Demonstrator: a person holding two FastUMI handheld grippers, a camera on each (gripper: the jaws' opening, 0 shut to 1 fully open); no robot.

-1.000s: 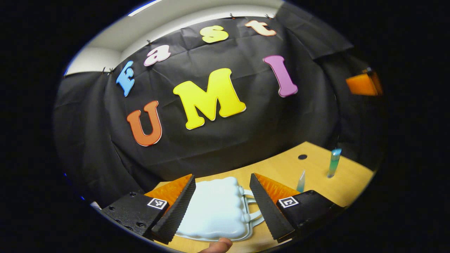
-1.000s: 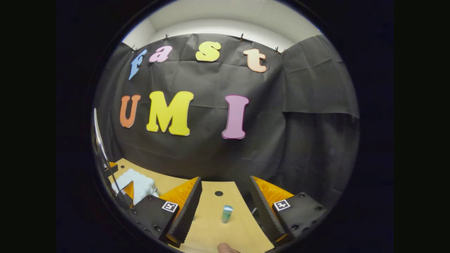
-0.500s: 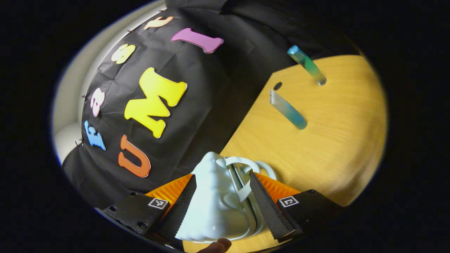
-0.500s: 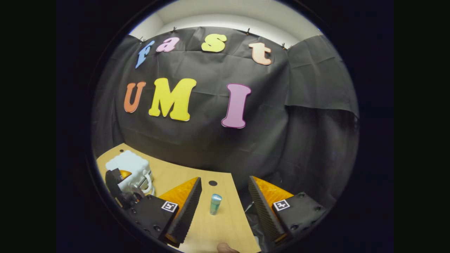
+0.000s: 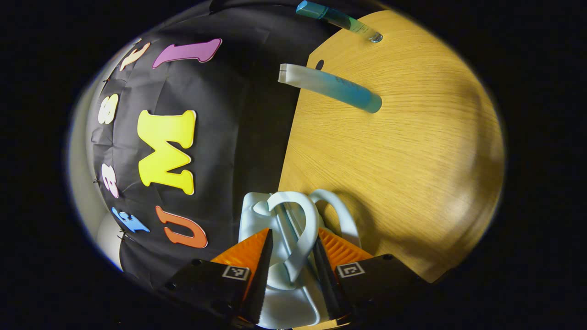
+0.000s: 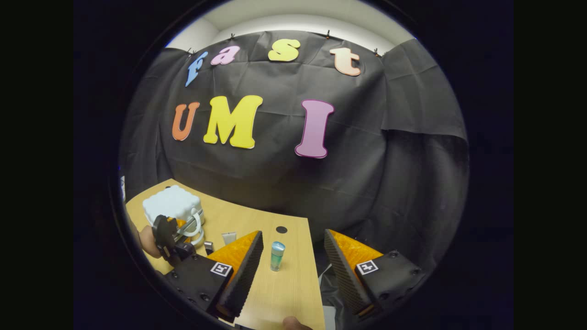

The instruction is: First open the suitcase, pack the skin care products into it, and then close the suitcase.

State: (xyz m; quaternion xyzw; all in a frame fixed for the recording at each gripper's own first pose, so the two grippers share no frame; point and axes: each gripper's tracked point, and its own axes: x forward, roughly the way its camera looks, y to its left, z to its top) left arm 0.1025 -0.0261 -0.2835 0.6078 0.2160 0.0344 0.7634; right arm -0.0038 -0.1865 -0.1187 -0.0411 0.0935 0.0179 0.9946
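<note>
Two looped handles on a glossy white lumpy suitcase (image 5: pixel 293 302), left gripper (image 5: pixel 290 270) clamped on one.
Suitcase sits at wood-grain table (image 5: pixel 412 151) edge; soft teal tube (image 5: pixel 330 87) and clear bottle (image 5: pixel 339 20) well apart from it. Right gripper (image 6: pixel 290 270) fingers apart, bottle between them farther off.

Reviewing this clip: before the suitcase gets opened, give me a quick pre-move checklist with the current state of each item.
1. Left gripper around the handle of the suitcase: ok.
2. Both fingers pressing the handle: cannot tell.
3. Suitcase lid closed: ok.
4. Right gripper open and free: ok.
5. Tube and bottle standing on the table, apart from the suitcase: ok.
</note>
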